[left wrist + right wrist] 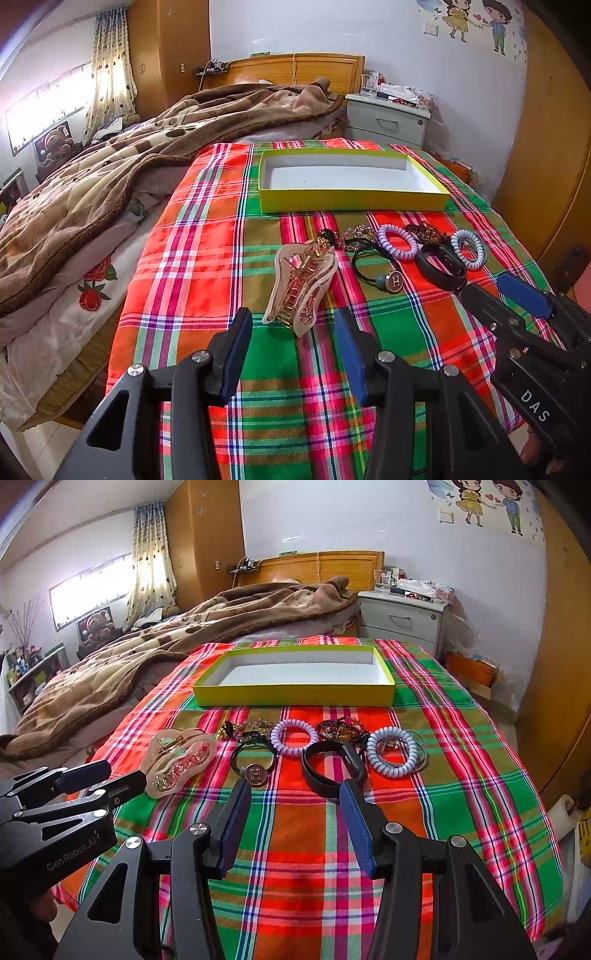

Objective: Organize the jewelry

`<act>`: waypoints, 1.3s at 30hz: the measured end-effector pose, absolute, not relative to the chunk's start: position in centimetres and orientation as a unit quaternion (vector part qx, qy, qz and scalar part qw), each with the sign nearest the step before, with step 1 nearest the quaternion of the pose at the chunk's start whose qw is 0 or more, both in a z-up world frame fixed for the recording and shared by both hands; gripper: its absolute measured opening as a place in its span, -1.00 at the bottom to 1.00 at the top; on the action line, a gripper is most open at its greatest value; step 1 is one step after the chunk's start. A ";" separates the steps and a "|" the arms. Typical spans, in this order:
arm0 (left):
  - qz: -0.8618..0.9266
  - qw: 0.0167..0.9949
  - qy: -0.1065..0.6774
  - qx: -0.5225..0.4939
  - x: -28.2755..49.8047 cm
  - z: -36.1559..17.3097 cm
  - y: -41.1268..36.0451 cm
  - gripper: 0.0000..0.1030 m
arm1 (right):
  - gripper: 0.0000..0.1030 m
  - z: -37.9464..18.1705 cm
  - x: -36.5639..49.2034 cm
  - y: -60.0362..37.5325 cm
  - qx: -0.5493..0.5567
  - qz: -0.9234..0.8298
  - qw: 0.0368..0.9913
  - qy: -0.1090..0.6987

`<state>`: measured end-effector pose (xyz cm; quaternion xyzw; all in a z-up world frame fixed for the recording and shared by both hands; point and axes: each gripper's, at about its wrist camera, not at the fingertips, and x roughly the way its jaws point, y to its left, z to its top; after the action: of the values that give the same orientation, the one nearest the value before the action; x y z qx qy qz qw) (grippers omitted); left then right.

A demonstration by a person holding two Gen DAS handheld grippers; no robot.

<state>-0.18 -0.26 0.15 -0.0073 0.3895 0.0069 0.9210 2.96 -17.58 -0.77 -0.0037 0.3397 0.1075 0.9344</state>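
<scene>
bright daylight | blown-out window [48, 107] at left | fisheye-bent edges | sharp focus

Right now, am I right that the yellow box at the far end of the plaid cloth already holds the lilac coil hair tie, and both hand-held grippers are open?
Not quite: the yellow box is empty. The right wrist view shows the lilac coil hair tie lying on the plaid cloth in front of it. The left hand-held gripper and right hand-held gripper are indeed both open.

Left claw [293, 325] over the plaid cloth [207, 258]

Its fingers stood apart just short of the hair clip [301, 286]; the yellow box [351, 192] lay beyond the row of jewelry.
</scene>
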 end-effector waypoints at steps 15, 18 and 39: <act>0.007 0.920 0.391 -0.008 -0.2 0.2 -0.2 -0.06 | -0.01 -0.8 3.0 -17.5 -0.003 0.108 0.934 0.339; 0.007 0.920 0.391 -0.009 -0.2 0.2 -0.2 -0.06 | -0.01 -0.8 3.0 -17.6 -0.003 0.108 0.934 0.340; 0.003 0.920 0.392 -0.005 0.1 0.3 0.0 -0.06 | -0.01 -1.0 3.6 -18.0 0.004 0.104 0.934 0.341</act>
<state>0.06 0.03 0.30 -0.0046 0.3917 0.0030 0.9201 3.60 -18.00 -1.04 0.0041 0.3408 0.1039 0.9344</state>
